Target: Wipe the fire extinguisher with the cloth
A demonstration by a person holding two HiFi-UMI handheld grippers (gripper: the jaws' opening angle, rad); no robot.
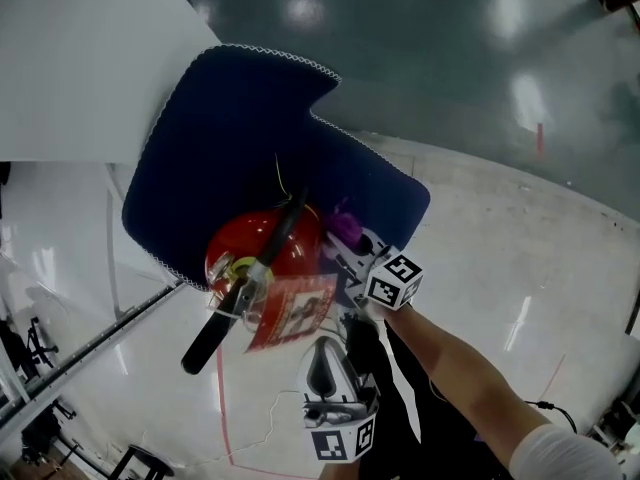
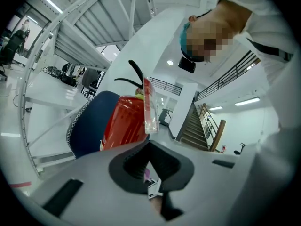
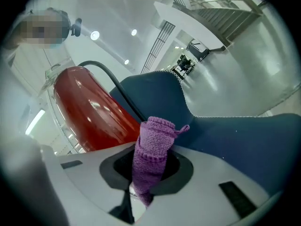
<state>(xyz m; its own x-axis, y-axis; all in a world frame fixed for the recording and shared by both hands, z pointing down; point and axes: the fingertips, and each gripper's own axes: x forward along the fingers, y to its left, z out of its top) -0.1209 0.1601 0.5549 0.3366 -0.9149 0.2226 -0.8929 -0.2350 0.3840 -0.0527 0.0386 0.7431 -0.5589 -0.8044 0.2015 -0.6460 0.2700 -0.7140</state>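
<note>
Extinguisher [image 1: 295, 253] red, upright at centre of the head view, seen from above, on a dark blue mat [image 1: 240, 128] with a white stitched edge. Black hose [image 1: 215, 338] slanting from its top toward lower left, out past the mat's edge. Clear-sleeved tag [image 1: 290, 313] hanging at its lower side.

Right gripper [image 1: 350, 240] just right of the red body, reaching in from lower right on a bare forearm [image 1: 460, 378]. Fingers clamped on a purple cloth [image 1: 345, 223], bunched and standing up out of them. In the right gripper view, cloth close beside the red wall, hose running between; contact not clear.

Left gripper [image 1: 325, 368] at lower centre of the head view, below the tag, apart from the extinguisher. Fingers together, nothing held. In the left gripper view, aimed up at the red body and tag.

Mat flat on a glossy white floor [image 1: 480, 238] with lamp glare, thin red line [image 1: 222, 418] at lower left. Darker green floor [image 1: 420, 48] across the top, also shiny. White panel [image 1: 70, 58] filling the upper left corner, meeting the mat's edge. Dark stands and cables at the lower left edge. In the left gripper view: white hall, stairs [image 2: 195, 128] with railing at right, white metal frame [image 2: 70, 46] at upper left.
</note>
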